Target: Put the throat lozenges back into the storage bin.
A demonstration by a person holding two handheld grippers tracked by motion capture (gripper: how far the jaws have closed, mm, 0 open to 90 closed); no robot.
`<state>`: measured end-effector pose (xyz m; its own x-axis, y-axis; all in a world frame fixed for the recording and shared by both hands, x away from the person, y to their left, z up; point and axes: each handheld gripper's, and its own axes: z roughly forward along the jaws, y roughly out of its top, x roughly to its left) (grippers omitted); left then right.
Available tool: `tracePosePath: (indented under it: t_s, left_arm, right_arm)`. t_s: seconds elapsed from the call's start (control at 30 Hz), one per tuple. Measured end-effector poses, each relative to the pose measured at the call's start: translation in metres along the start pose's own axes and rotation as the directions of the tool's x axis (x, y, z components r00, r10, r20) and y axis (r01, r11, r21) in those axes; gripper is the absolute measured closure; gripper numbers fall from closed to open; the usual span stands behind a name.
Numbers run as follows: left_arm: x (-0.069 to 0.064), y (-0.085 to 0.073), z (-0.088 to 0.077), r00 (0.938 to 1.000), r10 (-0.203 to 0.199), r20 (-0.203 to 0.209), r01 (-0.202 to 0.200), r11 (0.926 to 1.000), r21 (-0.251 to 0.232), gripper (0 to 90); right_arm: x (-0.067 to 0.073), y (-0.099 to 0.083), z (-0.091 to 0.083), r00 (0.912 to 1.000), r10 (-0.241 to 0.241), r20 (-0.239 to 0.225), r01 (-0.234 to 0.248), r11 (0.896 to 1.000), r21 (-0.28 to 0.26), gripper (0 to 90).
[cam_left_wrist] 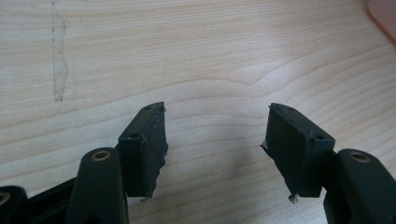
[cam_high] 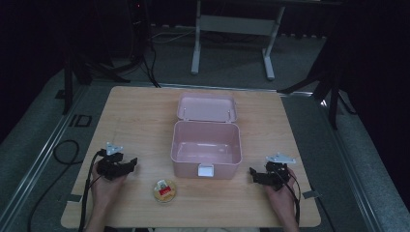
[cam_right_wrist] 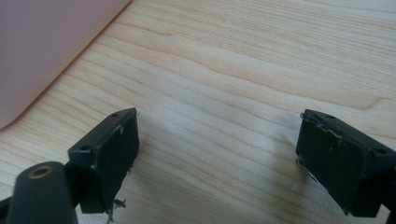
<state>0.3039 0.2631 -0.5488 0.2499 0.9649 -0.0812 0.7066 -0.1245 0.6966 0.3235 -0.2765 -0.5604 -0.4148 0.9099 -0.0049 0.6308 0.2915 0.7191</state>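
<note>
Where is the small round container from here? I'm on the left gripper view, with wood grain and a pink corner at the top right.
Observer: The small round clear container with red and yellow contents lies on the light wooden table, between the left gripper and the right gripper, just in front of the pink plastic box.
Operator: Is that box open?
Observer: Yes, its hinged lid is folded back, and the inside looks empty.
Operator: Is the right gripper holding anything?
Observer: No. In the right gripper view its jaws stand apart over bare wood.
</note>
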Motion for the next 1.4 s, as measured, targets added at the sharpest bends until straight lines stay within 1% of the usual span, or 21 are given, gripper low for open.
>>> tracePosePath:
  t_s: [0.03,0.13,0.3,0.33,0.4,0.53,0.7,0.9,1.0,1.07,1.2,1.23,1.3,1.4]
  left_arm:
    - [0.001,0.000,-0.001,1.0000,0.003,-0.002,-0.003,1.0000,0.004,39.0]
    - [0.002,0.000,-0.004,0.9994,0.023,-0.026,-0.023,0.9996,0.017,39.3]
    - [0.001,0.002,-0.010,0.9996,0.007,-0.026,-0.006,1.0000,0.006,39.3]
    - [0.000,0.005,-0.014,1.0000,0.000,-0.010,0.000,1.0000,0.000,39.3]
    - [-0.002,0.007,-0.018,1.0000,0.004,-0.002,-0.004,1.0000,0.001,38.4]
    - [-0.007,0.010,-0.026,0.9996,0.028,0.008,-0.028,0.9996,-0.001,38.3]
    - [-0.014,0.015,-0.039,0.9971,0.074,0.014,-0.074,0.9972,0.003,36.8]
    - [-0.021,0.021,-0.051,0.9953,0.090,0.037,-0.089,0.9960,-0.008,36.7]
    - [-0.025,0.023,-0.054,0.9942,0.099,0.041,-0.099,0.9950,-0.007,35.9]
    - [-0.027,0.025,-0.056,0.9935,0.099,0.057,-0.099,0.9951,-0.003,35.8]
    - [-0.029,0.026,-0.057,0.9922,0.105,0.066,-0.106,0.9944,0.000,35.1]
    - [-0.032,0.027,-0.058,0.9903,0.119,0.071,-0.120,0.9928,0.006,34.8]
    - [-0.036,0.027,-0.059,0.9881,0.134,0.074,-0.136,0.9907,0.012,34.4]
    - [-0.040,0.028,-0.061,0.9854,0.153,0.075,-0.154,0.9881,0.009,33.2]
  right_arm:
    - [0.000,0.000,0.000,1.0000,0.001,0.000,-0.001,1.000,0.000,13.1]
    - [0.000,0.000,0.000,1.0000,0.002,0.002,-0.002,1.000,0.000,13.2]
    - [0.000,0.000,0.000,1.0000,0.003,0.002,-0.003,1.000,0.000,13.1]
    - [0.000,0.000,0.000,1.0000,0.004,0.003,-0.004,1.000,0.000,13.1]
    - [0.001,0.000,0.000,1.0000,0.005,0.005,-0.005,1.000,-0.001,13.1]
    - [0.001,0.000,0.000,1.0000,0.006,0.006,-0.006,1.000,-0.001,13.1]
    - [0.001,0.000,0.000,0.9999,0.008,0.008,-0.008,1.000,-0.001,13.1]
    - [0.001,0.000,0.000,0.9999,0.009,0.009,-0.009,1.000,-0.001,13.1]
    - [0.001,0.000,0.000,0.9999,0.009,0.010,-0.009,1.000,0.000,13.1]
    - [0.001,0.000,0.000,0.9999,0.009,0.010,-0.009,1.000,0.000,13.1]
    - [0.001,0.000,0.000,0.9999,0.008,0.010,-0.008,1.000,0.000,13.1]
    - [0.001,0.000,0.000,0.9999,0.009,0.010,-0.009,1.000,0.000,13.1]
    - [0.001,0.000,0.000,0.9999,0.008,0.010,-0.008,1.000,0.000,13.1]
    - [0.002,0.000,0.000,0.9999,0.008,0.009,-0.008,1.000,0.000,13.1]
